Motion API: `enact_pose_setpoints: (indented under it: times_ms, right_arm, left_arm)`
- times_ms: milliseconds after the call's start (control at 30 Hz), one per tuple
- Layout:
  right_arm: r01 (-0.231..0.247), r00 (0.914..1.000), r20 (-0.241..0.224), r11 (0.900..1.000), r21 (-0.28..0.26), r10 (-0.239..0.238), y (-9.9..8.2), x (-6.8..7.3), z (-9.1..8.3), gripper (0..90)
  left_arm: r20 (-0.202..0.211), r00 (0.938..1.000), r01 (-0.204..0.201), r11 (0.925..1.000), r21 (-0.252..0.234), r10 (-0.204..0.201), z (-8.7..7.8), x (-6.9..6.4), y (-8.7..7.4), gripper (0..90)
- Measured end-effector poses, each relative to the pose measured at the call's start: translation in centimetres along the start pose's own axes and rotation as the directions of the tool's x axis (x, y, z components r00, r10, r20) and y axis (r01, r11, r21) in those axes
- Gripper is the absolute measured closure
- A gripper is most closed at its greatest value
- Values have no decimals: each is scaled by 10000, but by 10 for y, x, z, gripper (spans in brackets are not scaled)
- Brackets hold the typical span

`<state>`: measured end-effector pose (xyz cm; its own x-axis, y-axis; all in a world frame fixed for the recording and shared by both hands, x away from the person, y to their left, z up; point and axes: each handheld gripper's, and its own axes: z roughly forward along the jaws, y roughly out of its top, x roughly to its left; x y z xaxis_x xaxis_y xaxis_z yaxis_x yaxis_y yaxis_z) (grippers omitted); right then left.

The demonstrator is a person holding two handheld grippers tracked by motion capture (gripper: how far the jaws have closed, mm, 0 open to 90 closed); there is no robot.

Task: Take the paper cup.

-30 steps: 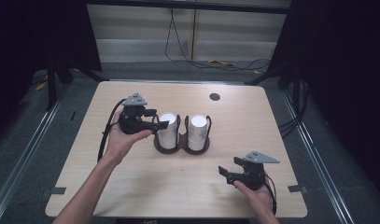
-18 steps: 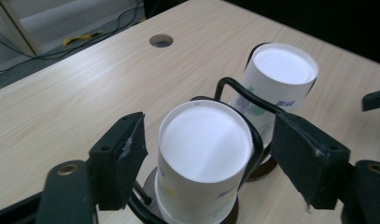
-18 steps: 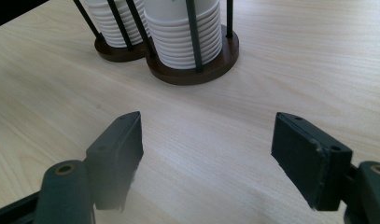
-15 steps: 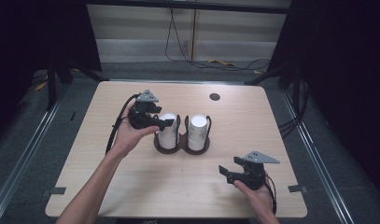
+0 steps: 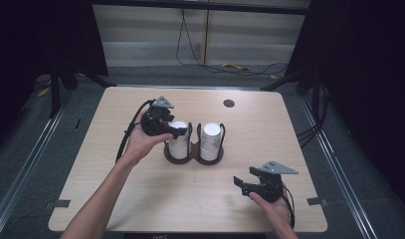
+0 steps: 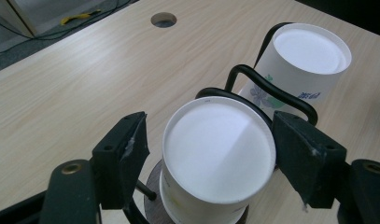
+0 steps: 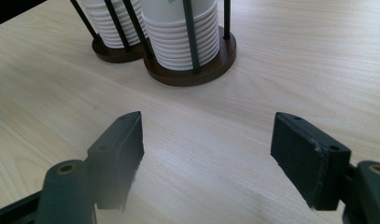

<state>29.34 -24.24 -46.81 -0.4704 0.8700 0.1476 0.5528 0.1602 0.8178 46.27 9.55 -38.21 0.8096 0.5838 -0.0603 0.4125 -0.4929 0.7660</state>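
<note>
A dark wooden two-slot cup holder point(image 5: 192, 158) with black wire rails stands mid-table and holds two stacks of upturned white paper cups. My left gripper point(image 5: 179, 130) is open astride the top of the left stack point(image 5: 180, 144). In the left gripper view the top cup point(image 6: 220, 149) sits between the jaws: the left pad point(image 6: 127, 158) stands clear of it and the right pad point(image 6: 299, 154) is at its rim. The right stack point(image 6: 309, 51) stands behind. My right gripper point(image 5: 240, 185) rests open at the front right, facing the holder point(image 7: 192, 74); its jaws have just been closing slightly on nothing.
A round cable hole point(image 5: 229, 103) lies in the tabletop behind the holder. Bare wood spreads between the holder and the right gripper. Cables point(image 5: 240, 66) lie on the floor beyond the table's far edge.
The left hand has moved right and slightly down, bringing its jaws around the top of the left cup stack. The right hand has stayed in place.
</note>
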Motion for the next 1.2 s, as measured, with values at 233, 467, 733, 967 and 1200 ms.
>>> enact_pose_setpoints:
  times_ms: [233, 467, 733, 967, 1200]
  right_arm:
    - [-4, 10000, 6, 10000, 9, 4, 0, 0, 1, 254]
    - [28, 10000, 23, 10000, 16, -28, 0, 0, 0, 255]
    - [17, 10000, 10, 10000, 19, -17, 0, 1, 1, 254]
    - [35, 10000, 7, 10000, 17, -35, 0, 0, 0, 254]
    - [33, 10000, -6, 10000, 14, -33, 0, 0, 0, 255]
  left_arm:
    - [-60, 9996, -259, 9949, 976, 266, 7, -2, 6, 265]
    - [125, 9995, -294, 9874, 1557, 278, 13, 0, 11, 265]
    - [170, 9988, -487, 9715, 2318, 460, 18, -2, 20, 278]
    - [122, 9995, -323, 9674, 2512, 302, 19, -1, 21, 273]
    - [180, 9992, -384, 9608, 2747, 348, 19, -2, 23, 333]
